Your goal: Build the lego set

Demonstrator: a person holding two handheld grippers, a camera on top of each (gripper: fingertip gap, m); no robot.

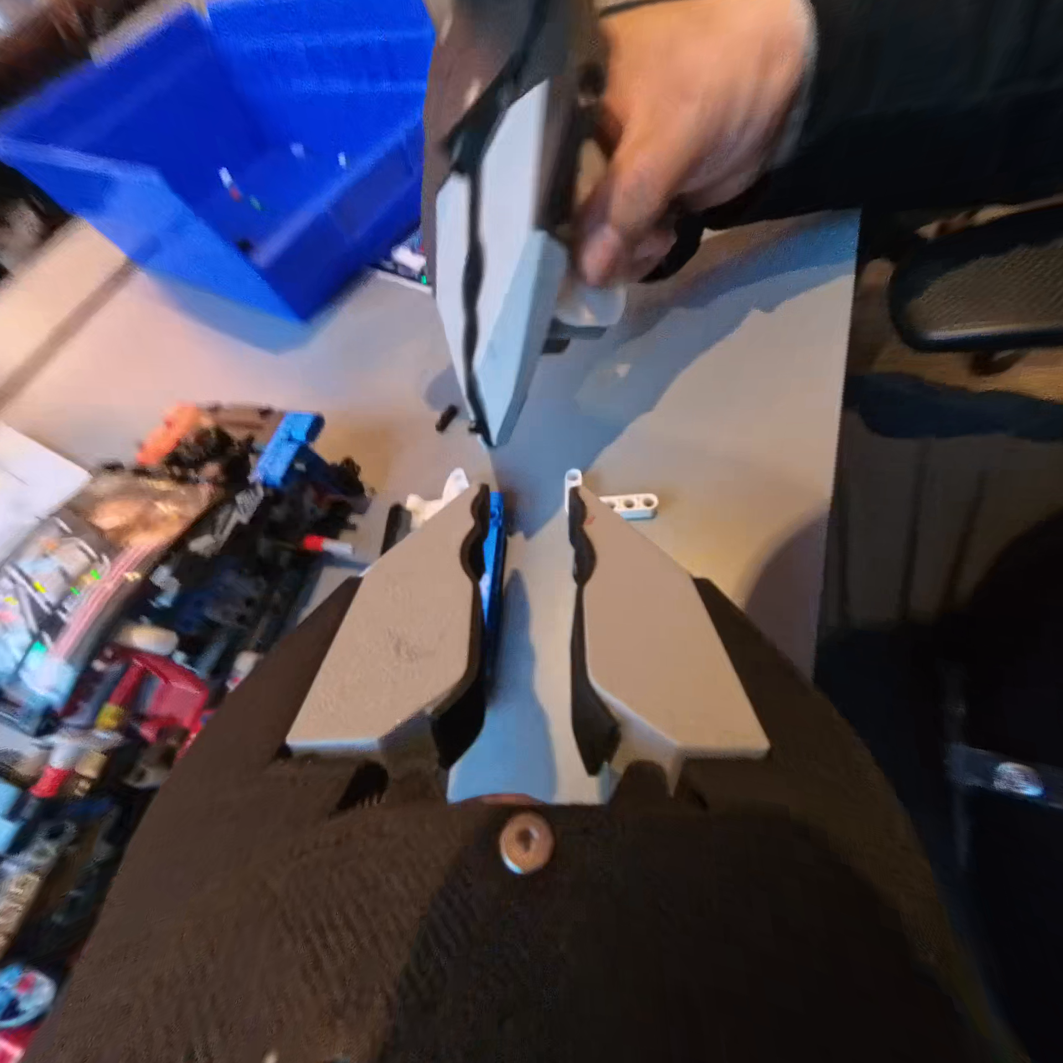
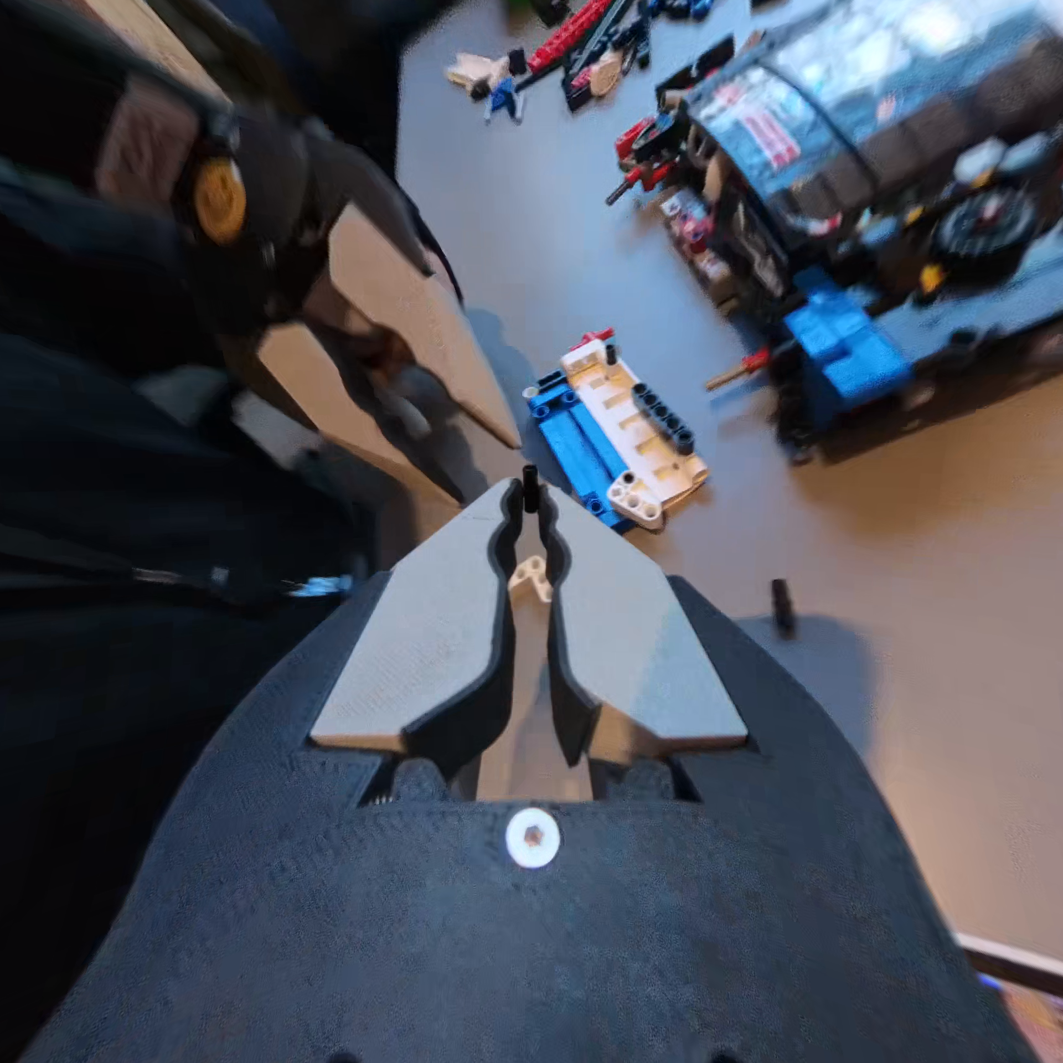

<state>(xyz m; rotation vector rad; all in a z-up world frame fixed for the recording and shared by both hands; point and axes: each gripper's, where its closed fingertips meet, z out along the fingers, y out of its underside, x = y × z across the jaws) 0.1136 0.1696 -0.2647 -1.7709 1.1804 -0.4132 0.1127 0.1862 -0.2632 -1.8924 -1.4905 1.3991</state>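
Note:
A flat blue and white lego assembly (image 2: 615,443) lies on the grey table (image 2: 575,241). My right gripper (image 2: 529,496) is shut on a small black pin (image 2: 529,486), held just short of the assembly's near blue edge. My left gripper (image 1: 529,506) is open and low over the table. The assembly's blue edge (image 1: 496,552) shows beside the inner side of its left finger, and the rest is mostly hidden behind that finger. In the left wrist view the right gripper (image 1: 489,414) comes down from above, held by a hand (image 1: 661,144).
A spare black pin (image 2: 781,607) and a small white angle piece (image 2: 532,578) lie near my right gripper. A white beam (image 1: 630,505) lies by the left gripper. A heap of loose parts and bags (image 1: 172,575) fills the left side. A blue bin (image 1: 230,144) stands behind. My two grippers' fingertips are within a few centimetres of each other.

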